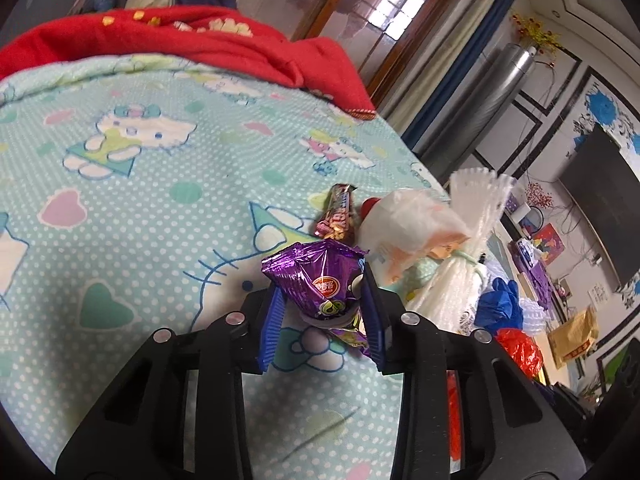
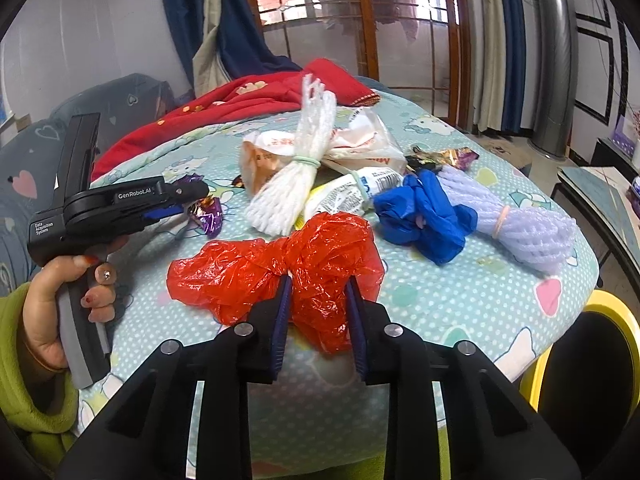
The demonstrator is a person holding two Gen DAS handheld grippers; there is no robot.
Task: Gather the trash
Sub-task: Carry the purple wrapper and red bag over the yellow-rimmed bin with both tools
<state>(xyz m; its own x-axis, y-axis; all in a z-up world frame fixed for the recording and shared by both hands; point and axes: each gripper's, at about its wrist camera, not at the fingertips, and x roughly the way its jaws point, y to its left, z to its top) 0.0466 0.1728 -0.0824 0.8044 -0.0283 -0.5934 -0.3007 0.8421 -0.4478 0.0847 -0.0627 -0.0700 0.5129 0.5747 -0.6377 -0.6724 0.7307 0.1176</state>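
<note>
Left wrist view: left gripper (image 1: 322,292) is clamped on a purple foil wrapper (image 1: 316,276), blue pads pressing both sides, on the pale green cartoon-print bedsheet (image 1: 140,200). Just past it lie a brown candy wrapper (image 1: 338,212) and a clear plastic bag (image 1: 408,224), with a banded white foam-net bundle (image 1: 476,232) beside that. Red blanket (image 1: 180,40) at the far edge.

Right wrist view: right gripper (image 2: 318,312) is closed on a crumpled red plastic bag (image 2: 280,264) on the same sheet. Blue glove (image 2: 424,216) and lilac foam-net bundle (image 2: 528,232) lie to the right, apart from the bag. A person's hand (image 2: 60,300), green sleeve, holds the left gripper at left. Yellow-rimmed bin (image 2: 624,320) at lower right, off the bed.
</note>
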